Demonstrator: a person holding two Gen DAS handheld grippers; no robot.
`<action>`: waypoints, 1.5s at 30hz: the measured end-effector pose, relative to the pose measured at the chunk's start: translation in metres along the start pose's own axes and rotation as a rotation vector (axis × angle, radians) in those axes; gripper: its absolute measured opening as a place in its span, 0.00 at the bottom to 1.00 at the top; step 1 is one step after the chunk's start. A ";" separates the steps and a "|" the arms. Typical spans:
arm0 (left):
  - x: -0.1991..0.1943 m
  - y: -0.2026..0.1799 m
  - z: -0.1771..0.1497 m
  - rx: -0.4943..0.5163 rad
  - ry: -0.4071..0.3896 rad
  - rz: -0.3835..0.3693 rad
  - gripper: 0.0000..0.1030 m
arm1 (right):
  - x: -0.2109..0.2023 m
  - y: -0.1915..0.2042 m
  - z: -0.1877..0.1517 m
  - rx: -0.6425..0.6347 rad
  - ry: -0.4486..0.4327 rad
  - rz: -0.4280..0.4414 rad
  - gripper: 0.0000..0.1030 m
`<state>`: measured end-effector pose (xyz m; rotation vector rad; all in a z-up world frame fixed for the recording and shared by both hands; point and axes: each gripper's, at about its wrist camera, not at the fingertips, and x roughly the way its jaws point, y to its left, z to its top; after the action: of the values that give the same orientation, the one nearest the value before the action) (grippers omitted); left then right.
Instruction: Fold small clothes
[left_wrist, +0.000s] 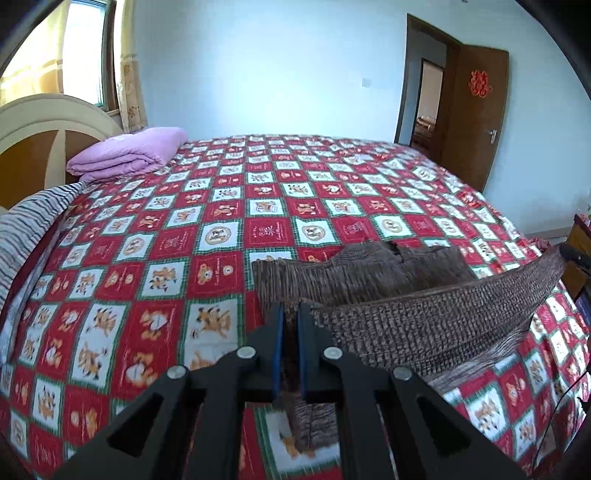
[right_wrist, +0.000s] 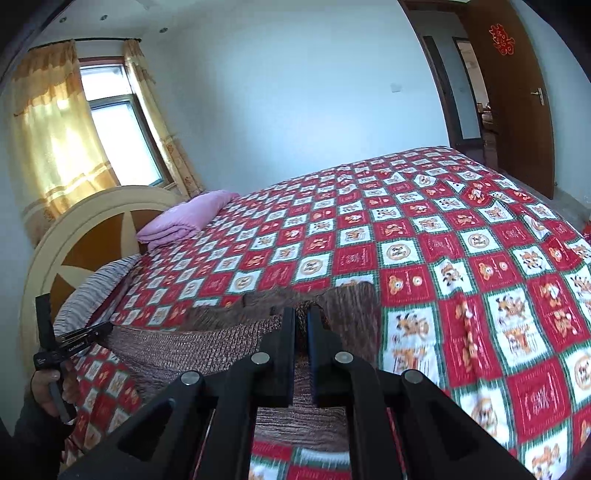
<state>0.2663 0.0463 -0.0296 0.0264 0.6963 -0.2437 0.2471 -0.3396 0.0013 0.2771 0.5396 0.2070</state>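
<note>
A brown knit garment (left_wrist: 399, 291) lies on the red patterned bed cover (left_wrist: 207, 206), its near edge lifted off the bed. My left gripper (left_wrist: 290, 314) is shut on the garment's left near corner, with cloth hanging below the blue pads (left_wrist: 279, 350). In the right wrist view my right gripper (right_wrist: 301, 321) is shut on the garment (right_wrist: 207, 339) at its right near corner. The stretched edge runs left to the left gripper's body (right_wrist: 70, 343), held by a hand. The far part of the garment rests flat on the bed cover (right_wrist: 443, 240).
A folded purple quilt (left_wrist: 125, 155) and a striped pillow (left_wrist: 26, 225) lie at the headboard (left_wrist: 40, 125) on the left. An open brown door (left_wrist: 480, 122) stands at the far right, and a curtained window (right_wrist: 92, 122) is behind the headboard.
</note>
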 end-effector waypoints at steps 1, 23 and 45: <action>0.008 -0.001 0.004 0.009 0.009 0.004 0.07 | 0.011 -0.003 0.003 0.003 0.011 -0.009 0.05; 0.113 -0.010 -0.025 0.244 0.091 0.197 0.91 | 0.185 -0.034 -0.019 -0.248 0.242 -0.206 0.75; 0.166 0.046 0.011 0.017 0.148 0.550 0.96 | 0.231 -0.002 0.032 -0.415 0.150 -0.436 0.75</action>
<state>0.4065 0.0545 -0.1295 0.2503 0.8072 0.2832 0.4582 -0.2868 -0.0832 -0.2628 0.6771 -0.0870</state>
